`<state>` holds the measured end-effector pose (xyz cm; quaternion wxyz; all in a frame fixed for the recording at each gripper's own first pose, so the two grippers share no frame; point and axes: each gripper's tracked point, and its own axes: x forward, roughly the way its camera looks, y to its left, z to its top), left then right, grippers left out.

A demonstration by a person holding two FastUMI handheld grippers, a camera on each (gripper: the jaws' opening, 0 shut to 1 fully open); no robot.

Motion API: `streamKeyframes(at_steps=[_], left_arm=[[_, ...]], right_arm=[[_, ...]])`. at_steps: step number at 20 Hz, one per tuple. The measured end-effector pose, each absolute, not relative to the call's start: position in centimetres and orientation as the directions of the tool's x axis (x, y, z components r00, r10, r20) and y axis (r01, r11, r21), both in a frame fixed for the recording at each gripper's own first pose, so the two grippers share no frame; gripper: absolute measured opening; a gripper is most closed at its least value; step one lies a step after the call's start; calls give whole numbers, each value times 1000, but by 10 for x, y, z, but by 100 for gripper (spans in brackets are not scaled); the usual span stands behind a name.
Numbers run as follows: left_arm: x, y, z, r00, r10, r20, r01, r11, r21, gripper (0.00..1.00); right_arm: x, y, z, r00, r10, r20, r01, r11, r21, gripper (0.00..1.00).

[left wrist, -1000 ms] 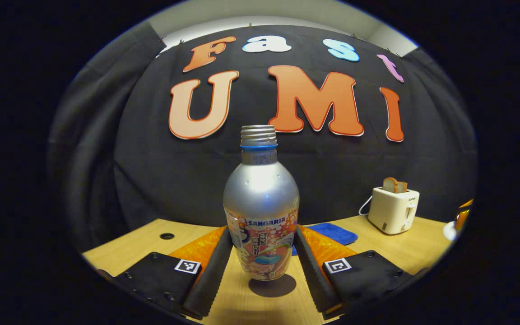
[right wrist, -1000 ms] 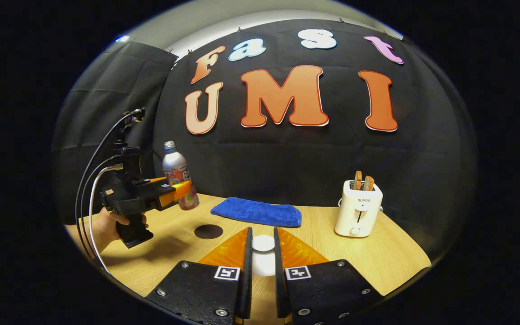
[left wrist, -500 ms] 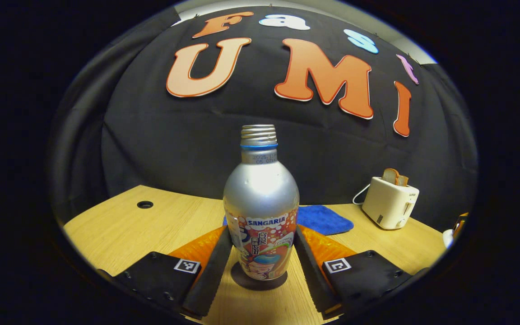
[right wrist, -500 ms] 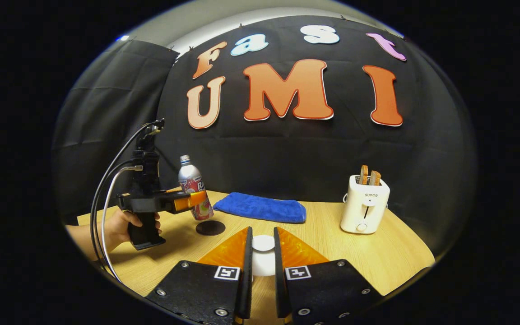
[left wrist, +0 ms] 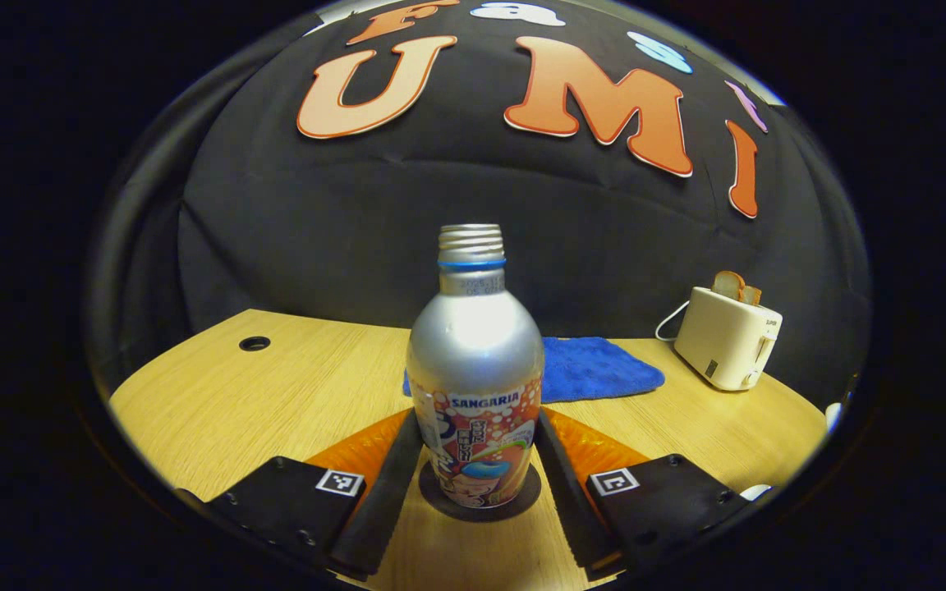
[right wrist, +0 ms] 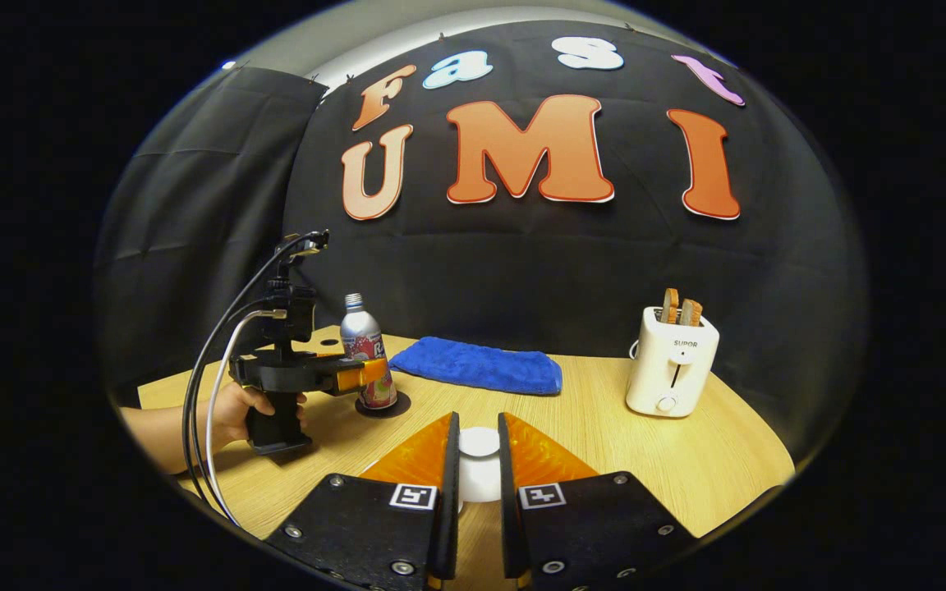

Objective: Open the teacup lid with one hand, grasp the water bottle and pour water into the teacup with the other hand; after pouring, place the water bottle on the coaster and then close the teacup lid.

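In the left gripper view, the left hand-held gripper (left wrist: 473, 472) is clamping the bottle (left wrist: 475, 369) from both sides; the bottle is standing upright on the dark coaster (left wrist: 438, 502). In the right gripper view, the right hand-held gripper (right wrist: 479, 472) is gripping the white lid (right wrist: 479, 442) above the worktop (right wrist: 604, 443). Farther back, a blue cloth (right wrist: 481, 366) and a toaster (right wrist: 672, 361) are sitting.
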<state>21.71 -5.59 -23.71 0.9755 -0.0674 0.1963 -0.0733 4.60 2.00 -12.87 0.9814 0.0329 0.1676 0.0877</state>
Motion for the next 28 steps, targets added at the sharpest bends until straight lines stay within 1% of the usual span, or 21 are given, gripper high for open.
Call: streamKeyframes(at_steps=[1,2,3,6,7,8,9,10,11,14,15,16,17,18,19,20,21,22,23,27,28], left_arm=[[216,-55,-235,912,-166,-374,116,981,-153,85],[216,-56,-236,911,-170,-377,118,981,-156,85],[217,-58,-238,907,-173,-384,121,980,-156,82],[216,-57,-238,907,-173,-385,123,981,-151,84],[215,-58,-238,905,-175,-387,125,981,-149,88],[215,-57,-237,905,-173,-388,124,981,-148,85],[216,-57,-237,907,-173,-384,122,981,-151,88],[216,-60,-239,904,-177,-389,127,981,-150,85],[216,-60,-240,901,-183,-393,134,980,-150,88],[214,-61,-241,895,-188,-405,142,980,-142,88],[213,-61,-239,896,-189,-403,142,979,-143,89],[211,-61,-237,897,-193,-397,145,978,-148,92],[209,-61,-234,899,-197,-392,148,977,-152,94],[207,-60,-232,899,-200,-390,151,977,-152,97],[204,-59,-232,899,-197,-392,150,978,-146,98],[202,-57,-231,899,-196,-392,152,978,-141,98],[199,-57,-230,900,-196,-388,156,979,-133,95],[195,-56,-228,902,-195,-386,158,980,-124,95],[190,-57,-227,903,-196,-382,163,980,-117,98],[174,-56,-215,915,-194,-355,179,981,-76,98],[168,-54,-214,913,-194,-357,181,981,-72,94]], right_arm=[[46,22,-129,928,188,-323,-165,982,97,22],[47,22,-129,928,188,-322,-163,981,101,22],[48,22,-129,928,189,-322,-164,981,106,22],[49,24,-129,928,190,-321,-162,980,112,22],[49,24,-129,928,188,-322,-159,981,113,22],[48,24,-129,927,191,-322,-163,980,113,22],[48,25,-128,928,186,-321,-159,981,109,22],[48,25,-126,928,190,-320,-163,981,108,22],[48,27,-126,928,190,-319,-164,981,108,22],[48,31,-126,927,199,-318,-172,979,110,22],[48,34,-126,926,204,-318,-177,978,112,18],[48,35,-126,925,206,-318,-179,978,111,22],[47,37,-127,925,211,-318,-185,977,110,18],[49,39,-127,925,211,-317,-185,977,108,18],[48,42,-128,923,217,-317,-191,975,112,22],[48,45,-129,922,223,-316,-196,974,116,23],[47,49,-130,921,231,-315,-203,972,119,22],[48,53,-132,919,239,-314,-211,970,121,22],[48,57,-135,916,246,-316,-217,968,124,23],[51,75,-148,901,279,-331,-246,959,140,22],[51,79,-152,897,286,-336,-253,957,140,22]])
